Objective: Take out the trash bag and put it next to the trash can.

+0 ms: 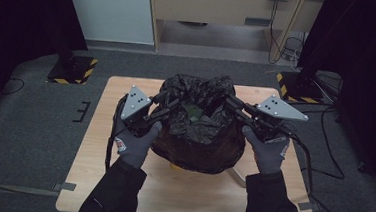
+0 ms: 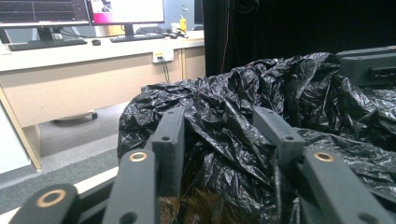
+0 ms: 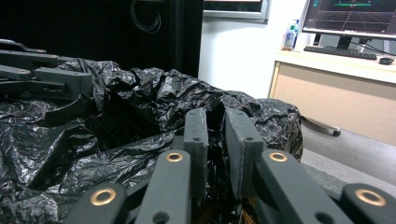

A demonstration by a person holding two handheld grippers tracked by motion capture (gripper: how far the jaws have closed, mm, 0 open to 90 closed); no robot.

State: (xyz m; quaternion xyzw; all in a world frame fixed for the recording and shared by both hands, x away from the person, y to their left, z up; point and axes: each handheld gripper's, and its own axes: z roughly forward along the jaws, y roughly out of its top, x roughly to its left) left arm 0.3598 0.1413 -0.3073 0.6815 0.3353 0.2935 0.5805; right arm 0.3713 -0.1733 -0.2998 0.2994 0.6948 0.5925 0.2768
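Note:
A crumpled black plastic bag (image 1: 194,129) stands open-topped in the middle of the wooden table (image 1: 120,181), with something green (image 1: 194,111) inside. My left gripper (image 1: 168,104) reaches over the bag's left rim. In the left gripper view its jaws (image 2: 219,114) stand apart, with a fold of the bag (image 2: 243,102) bulging between them. My right gripper (image 1: 228,105) is at the right rim. In the right gripper view its jaws (image 3: 215,114) are nearly together, pinching the bag's edge (image 3: 116,116). Each gripper view shows the other gripper across the bag (image 2: 369,65) (image 3: 42,74).
The bag takes up the table's centre, with bare wood in front of it and at both sides. A pale strip (image 1: 236,177) pokes out under its right front. Black stands with striped bases (image 1: 73,70) (image 1: 297,86) flank the table's far corners. Desks with monitors (image 2: 126,11) stand beyond.

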